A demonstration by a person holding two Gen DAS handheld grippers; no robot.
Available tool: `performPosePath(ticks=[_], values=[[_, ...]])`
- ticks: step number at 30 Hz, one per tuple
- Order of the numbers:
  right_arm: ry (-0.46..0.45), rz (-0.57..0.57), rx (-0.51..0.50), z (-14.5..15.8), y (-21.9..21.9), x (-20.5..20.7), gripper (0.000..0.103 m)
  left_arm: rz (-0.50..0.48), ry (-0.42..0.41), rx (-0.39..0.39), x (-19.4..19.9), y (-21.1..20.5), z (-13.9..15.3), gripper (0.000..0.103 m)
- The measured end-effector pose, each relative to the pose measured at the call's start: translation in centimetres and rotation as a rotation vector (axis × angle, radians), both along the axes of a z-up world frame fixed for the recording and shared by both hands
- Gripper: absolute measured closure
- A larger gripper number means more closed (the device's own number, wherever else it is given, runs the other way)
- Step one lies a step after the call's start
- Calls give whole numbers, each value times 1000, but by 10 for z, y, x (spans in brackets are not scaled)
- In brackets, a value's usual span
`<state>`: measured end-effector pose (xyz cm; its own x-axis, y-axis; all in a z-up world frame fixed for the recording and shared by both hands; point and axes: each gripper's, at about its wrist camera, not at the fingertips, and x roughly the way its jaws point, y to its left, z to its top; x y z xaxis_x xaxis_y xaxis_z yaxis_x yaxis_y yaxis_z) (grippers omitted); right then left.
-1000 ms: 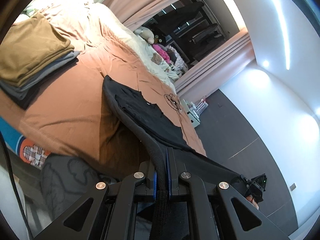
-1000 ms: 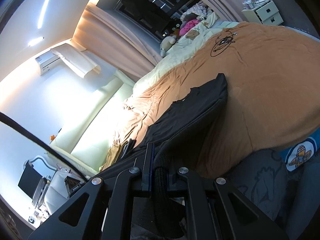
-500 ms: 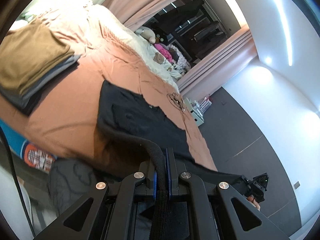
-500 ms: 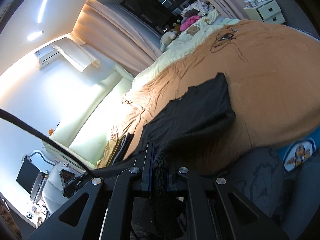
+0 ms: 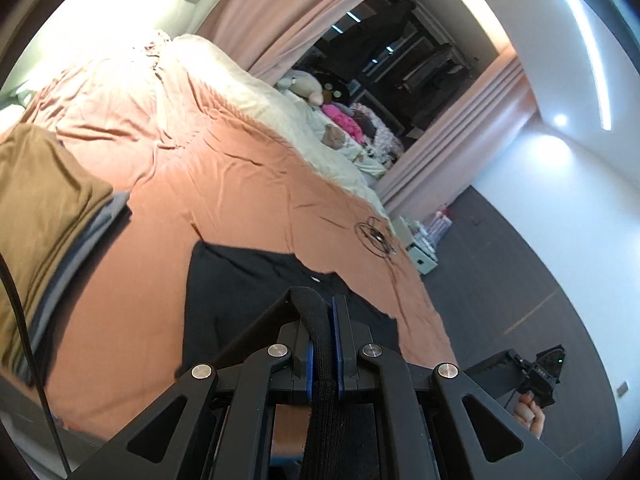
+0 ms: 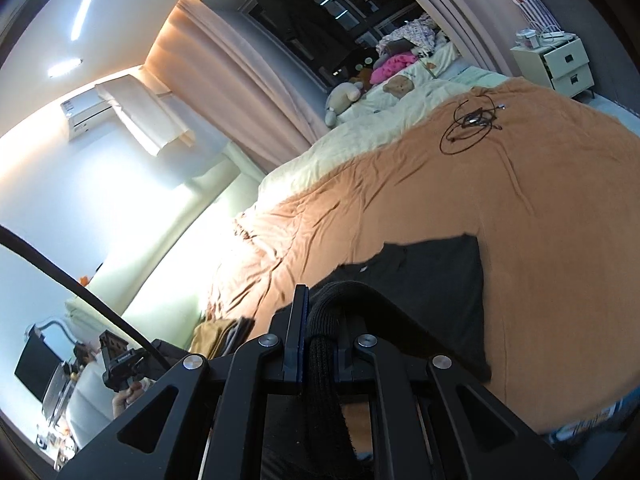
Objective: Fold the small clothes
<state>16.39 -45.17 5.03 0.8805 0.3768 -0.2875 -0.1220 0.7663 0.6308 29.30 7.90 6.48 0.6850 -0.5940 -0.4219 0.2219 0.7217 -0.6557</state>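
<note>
My left hand-held gripper [image 5: 323,320]: clamped on a ribbed edge of the black shirt [image 5: 248,292] | my right hand-held gripper [image 6: 320,316]: clamped on another ribbed edge of it | shirt: spread on the orange bed cover [image 5: 224,176], collar away from me | folded stack [image 5: 44,216]: on the bed to my left | coiled cable [image 6: 472,124]: further up the bed

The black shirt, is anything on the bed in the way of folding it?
Nothing visible. The black shirt lies on bare orange blanket; the cable coil and clothes pile sit apart from it. Both grippers hold it.
</note>
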Motion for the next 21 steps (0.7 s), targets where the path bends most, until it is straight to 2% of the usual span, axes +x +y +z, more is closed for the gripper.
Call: performPosePath(ticks=[11,16,21], values=[[97,-17,-37,-8,2,123,97,21,104,66,101,-24,-27,95],[170,-19,-17,-24,-5,162,97,31,177,90,138,-30,-55,95],[260,-32,-2,-51,-6,208,97,28,267,125,176,-43,-97,95]])
